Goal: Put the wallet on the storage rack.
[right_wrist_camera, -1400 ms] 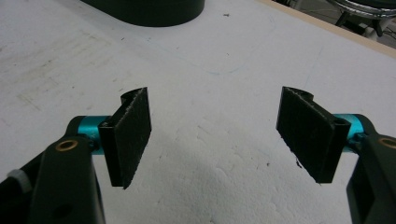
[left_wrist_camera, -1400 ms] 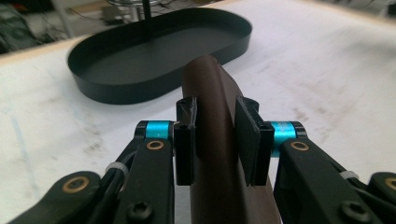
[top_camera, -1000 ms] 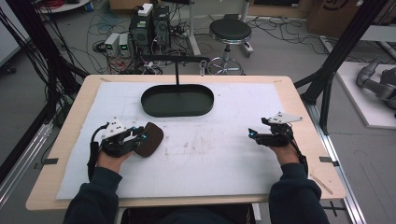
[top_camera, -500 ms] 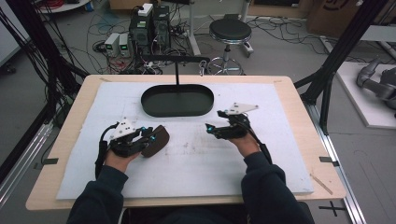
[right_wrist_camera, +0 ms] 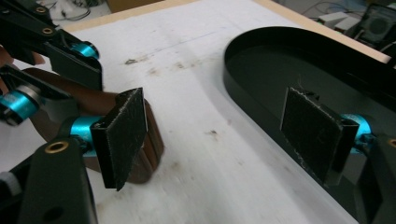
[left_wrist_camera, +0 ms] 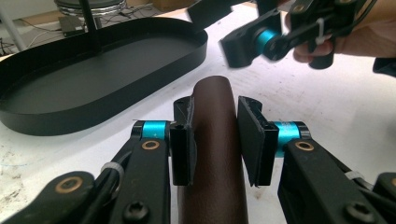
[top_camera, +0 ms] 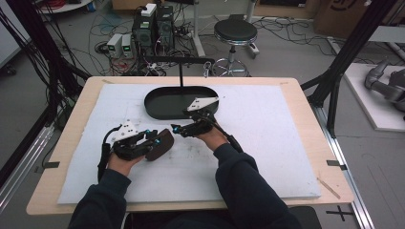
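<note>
A brown oval case [top_camera: 162, 141] lies on the white mat [top_camera: 286, 143] at the front left. My left gripper [top_camera: 153, 140] is shut on it, and in the left gripper view both pads press the sides of the brown case [left_wrist_camera: 215, 154]. My right gripper [top_camera: 177, 130] is open just right of the case, pointing at it, with nothing between its pads [right_wrist_camera: 123, 135]. In the right gripper view the end of the case [right_wrist_camera: 153, 140] sits close behind the left pad. The right gripper [left_wrist_camera: 261, 39] also hovers above the far end of the case in the left gripper view.
A black oval tray [top_camera: 153, 107] stands behind the grippers at mid-table, with a thin black post [top_camera: 180, 74] rising from it. Its rim [right_wrist_camera: 252, 107] runs close to the right gripper's right pad. The wooden table edge [top_camera: 329, 157] borders the mat.
My right gripper has swept from the right side of the mat leftward to the case. The left gripper has carried the case slightly to the right.
</note>
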Demonstrator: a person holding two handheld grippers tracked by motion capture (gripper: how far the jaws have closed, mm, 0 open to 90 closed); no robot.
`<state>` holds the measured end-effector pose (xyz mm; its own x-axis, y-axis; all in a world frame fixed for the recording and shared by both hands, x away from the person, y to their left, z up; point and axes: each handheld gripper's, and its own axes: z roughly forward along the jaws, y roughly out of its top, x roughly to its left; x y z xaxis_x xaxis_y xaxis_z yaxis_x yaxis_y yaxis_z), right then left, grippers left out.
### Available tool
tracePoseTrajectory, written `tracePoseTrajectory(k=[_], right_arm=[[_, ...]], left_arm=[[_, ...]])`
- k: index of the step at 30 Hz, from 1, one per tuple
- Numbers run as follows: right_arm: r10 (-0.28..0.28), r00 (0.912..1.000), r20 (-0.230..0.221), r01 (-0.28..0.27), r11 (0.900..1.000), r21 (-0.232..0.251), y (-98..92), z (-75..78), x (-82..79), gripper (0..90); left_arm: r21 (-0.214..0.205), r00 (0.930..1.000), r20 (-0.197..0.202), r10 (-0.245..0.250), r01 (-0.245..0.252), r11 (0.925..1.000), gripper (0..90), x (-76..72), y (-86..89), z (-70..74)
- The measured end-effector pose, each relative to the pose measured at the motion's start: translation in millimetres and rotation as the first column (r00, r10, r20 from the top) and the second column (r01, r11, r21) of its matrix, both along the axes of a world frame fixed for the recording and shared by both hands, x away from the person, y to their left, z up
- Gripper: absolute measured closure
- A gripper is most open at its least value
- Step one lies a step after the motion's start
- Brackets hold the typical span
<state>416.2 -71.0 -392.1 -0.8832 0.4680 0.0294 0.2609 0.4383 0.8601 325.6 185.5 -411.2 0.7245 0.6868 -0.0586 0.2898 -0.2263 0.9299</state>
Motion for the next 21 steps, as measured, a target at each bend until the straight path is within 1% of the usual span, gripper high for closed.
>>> tracePoseTrajectory(k=[2, 4, 6, 7, 8, 9, 10, 11, 14, 15, 17, 18, 20, 21], right_arm=[[0.011, 0.9999, -0.001, -0.011, 0.9999, -0.003, 7.2, -0.8, 0.2, 23.2], [0.017, 0.9999, -0.001, -0.017, 0.9998, -0.006, 10.4, -1.9, 0.8, 23.2], [0.008, 1.0000, -0.004, -0.008, 0.9999, -0.008, 11.2, -3.1, 1.6, 23.3], [0.007, 1.0000, 0.001, -0.007, 0.9997, -0.025, 11.5, -4.0, 1.8, 23.7], [0.012, 0.9999, -0.010, -0.012, 0.9988, -0.047, 11.9, -6.5, 2.1, 24.1], [0.012, 0.9999, -0.010, -0.012, 0.9988, -0.047, 11.9, -6.5, 2.1, 24.1], [0.005, 0.9998, -0.021, -0.006, 0.9990, -0.044, 11.7, -6.4, 2.0, 24.1], [0.005, 0.9998, -0.019, -0.006, 0.9996, -0.029, 11.0, -5.5, 2.5, 24.1], [0.005, 0.9999, 0.009, -0.005, 0.9999, 0.016, 9.8, -0.1, 0.7, 24.2], [0.014, 0.9998, 0.015, -0.014, 0.9998, 0.015, 10.0, 0.5, 0.3, 24.2], [0.015, 0.9998, 0.008, -0.015, 0.9999, -0.002, 11.2, -1.5, 0.0, 24.2], [0.014, 0.9999, -0.001, -0.014, 0.9999, 0.003, 10.8, -2.1, 1.1, 24.2], [0.011, 0.9999, 0.005, -0.010, 0.9996, -0.024, 10.8, -3.6, 1.7, 24.3], [0.011, 0.9999, -0.004, -0.011, 0.9993, -0.037, 11.3, -5.4, 1.9, 24.9]], left_arm=[[-0.004, 1.0000, 0.000, -0.002, 0.002, 1.0000, 66.6, 0.0, 0.2, -0.2], [-0.010, 1.0000, -0.002, 0.004, -0.004, 0.9999, 66.1, -0.2, 0.3, -0.4], [-0.017, 1.0000, -0.006, 0.000, 0.000, 0.9999, 66.1, 0.2, 1.0, -0.7], [-0.017, 1.0000, -0.006, -0.003, 0.003, 0.9998, 65.9, 0.1, 0.9, -0.7], [-0.017, 1.0000, -0.006, -0.005, 0.005, 0.9998, 65.6, -0.1, 0.8, -0.7], [-0.017, 0.9999, -0.005, -0.009, 0.009, 0.9998, 65.6, -0.2, 0.8, -0.6], [-0.018, 0.9999, -0.004, -0.010, 0.010, 0.9998, 65.6, -0.2, 0.6, -0.7], [-0.020, 1.0000, -0.005, -0.006, 0.006, 0.9998, 65.6, -0.1, 0.3, -0.8], [-0.020, 1.0000, -0.004, -0.009, 0.009, 0.9998, 65.6, 0.1, 0.2, -0.9], [-0.021, 0.9999, -0.004, -0.010, 0.010, 0.9997, 65.6, 0.1, 0.0, -1.0], [-0.021, 0.9999, -0.005, -0.010, 0.009, 0.9997, 65.5, 0.3, 0.0, -1.2], [-0.022, 0.9999, -0.005, -0.010, 0.010, 0.9997, 65.5, 0.2, -0.1, -1.1], [-0.021, 1.0000, -0.003, -0.009, 0.009, 0.9997, 65.4, 0.1, 0.0, -1.0], [-0.021, 1.0000, -0.006, -0.007, 0.007, 0.9998, 65.1, 0.0, 0.5, -0.8]])
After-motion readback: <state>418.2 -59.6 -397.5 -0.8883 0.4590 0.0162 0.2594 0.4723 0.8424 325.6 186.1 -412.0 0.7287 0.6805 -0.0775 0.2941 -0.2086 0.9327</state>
